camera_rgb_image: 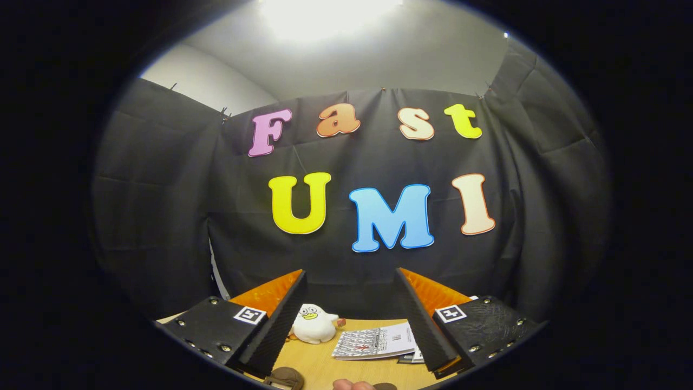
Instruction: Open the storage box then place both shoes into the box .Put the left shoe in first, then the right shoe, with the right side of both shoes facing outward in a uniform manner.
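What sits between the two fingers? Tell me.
In the gripper view, the open gripper holds nothing. Beyond its fingers, on the table, sit a white duck toy and a booklet.

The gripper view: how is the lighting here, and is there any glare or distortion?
In the gripper view, a ceiling light glares to pure white, while the table below stays evenly lit; fisheye distortion bends the booth's cloth wall outward; the open hand-held gripper frames a sharp white plush duck and a booklet, with nothing between its fingers.
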### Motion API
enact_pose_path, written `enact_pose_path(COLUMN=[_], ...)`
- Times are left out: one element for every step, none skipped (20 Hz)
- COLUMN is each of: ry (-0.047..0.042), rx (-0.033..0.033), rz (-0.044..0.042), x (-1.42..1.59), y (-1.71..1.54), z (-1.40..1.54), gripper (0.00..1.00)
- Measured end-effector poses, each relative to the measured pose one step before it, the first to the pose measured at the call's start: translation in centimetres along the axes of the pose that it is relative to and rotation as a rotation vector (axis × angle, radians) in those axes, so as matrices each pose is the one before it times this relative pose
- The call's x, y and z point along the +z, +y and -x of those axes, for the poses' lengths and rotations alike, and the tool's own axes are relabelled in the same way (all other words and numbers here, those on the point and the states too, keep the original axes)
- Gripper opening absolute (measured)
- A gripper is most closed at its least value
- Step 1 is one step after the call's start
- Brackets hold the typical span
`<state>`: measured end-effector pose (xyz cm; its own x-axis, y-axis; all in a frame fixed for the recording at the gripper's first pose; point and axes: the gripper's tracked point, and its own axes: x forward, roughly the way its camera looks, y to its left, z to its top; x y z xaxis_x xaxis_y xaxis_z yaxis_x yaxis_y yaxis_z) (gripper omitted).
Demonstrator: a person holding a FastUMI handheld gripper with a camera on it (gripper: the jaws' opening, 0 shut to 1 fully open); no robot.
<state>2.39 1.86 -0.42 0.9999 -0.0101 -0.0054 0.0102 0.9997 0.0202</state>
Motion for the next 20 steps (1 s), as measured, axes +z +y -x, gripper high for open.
enact_pose_path(ry=[-0.00411, -0.00226, 0.00225, 0.00121, -0.00194, -0.00066, -0.00136, -0.00518, -0.00419, -0.00135, -0.00069, -0.00255, -0.00207, 0.01233, 0.00437, -0.00098, 0.00707, 0.00982, 0.00405, 0.00929], rx=[-0.00751, -0.00296, -0.00687, -0.00693, -0.00708, -0.00712, -0.00668, -0.00461, -0.00187, 0.00474, 0.00629, 0.00896, 0.00306, -0.00643, 0.00774, -0.00770, -0.00632, 0.00312, 0.00744, -0.00077], rz=[0.00623, 0.01001, 0.00953, 0.00139, -0.00321, -0.00521, -0.00106, -0.00052, -0.00219, -0.00359, -0.00284, -0.00130, 0.00319, 0.00013, -0.01359, -0.01687, -0.01532, -0.00242, 0.00236, 0.00421], x=[0.151, 0.144, -0.087, -0.099, -0.184, -0.087, -0.232, 0.009, -0.186, -0.282, -0.332, -0.381, -0.468, -0.481, -0.663, -0.288, -0.512, -0.493, -0.375, -0.397], y=[0.232, 0.253, 0.186, 0.123, 0.037, 0.129, 0.152, 0.126, 0.327, 0.326, 0.330, 0.307, 0.230, -0.105, 0.386, 0.166, -0.060, 0.302, 0.394, 0.126], z=[-0.113, -0.126, 0.016, -0.006, -0.038, -0.089, -0.075, -0.097, -0.207, -0.039, -0.053, -0.019, -0.117, 0.041, 0.151, 0.115, 0.205, 0.147, 0.007, -0.095], gripper=[0.98, 0.98, 0.98, 0.98, 0.98, 0.98, 0.98, 0.98, 0.98, 0.98, 0.98, 0.98, 0.98, 0.98, 0.98, 0.98, 0.98, 0.98, 0.98, 0.98])
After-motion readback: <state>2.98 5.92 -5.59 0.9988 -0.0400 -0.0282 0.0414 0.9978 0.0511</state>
